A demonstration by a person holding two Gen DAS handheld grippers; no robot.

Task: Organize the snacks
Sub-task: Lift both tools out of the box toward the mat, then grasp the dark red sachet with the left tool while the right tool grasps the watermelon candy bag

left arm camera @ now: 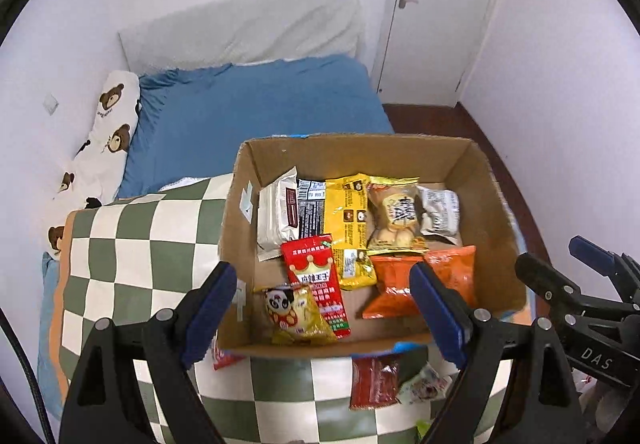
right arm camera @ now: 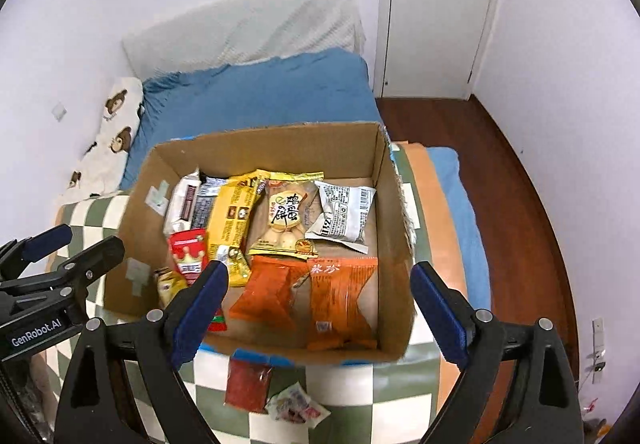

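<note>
An open cardboard box [left arm camera: 486, 188] [right arm camera: 388, 180] stands on a green-and-white checked cloth [left arm camera: 132, 244] [right arm camera: 360, 396]. It holds several snack packets: a red crown packet [left arm camera: 312, 264], a yellow panda packet [left arm camera: 296, 316], yellow bars [left arm camera: 346, 212], two orange packets [right arm camera: 340, 296], a biscuit bag [right arm camera: 286, 220] and white packets [right arm camera: 344, 216]. Outside the box's near wall lie a dark red packet [left arm camera: 374, 382] [right arm camera: 248, 384] and a small pale packet [left arm camera: 424, 384] [right arm camera: 296, 404]. My left gripper [left arm camera: 324, 316] is open and empty above the box's near edge. My right gripper [right arm camera: 320, 308] is open and empty above the box.
The cloth lies on a bed with a blue sheet [left arm camera: 256, 112], a bear-print pillow [left arm camera: 108, 132] at left and a white headboard cushion [left arm camera: 248, 28]. A white door [right arm camera: 436, 4] and dark wood floor [right arm camera: 512, 180] are at right. Another red packet [left arm camera: 224, 358] peeks from under the box.
</note>
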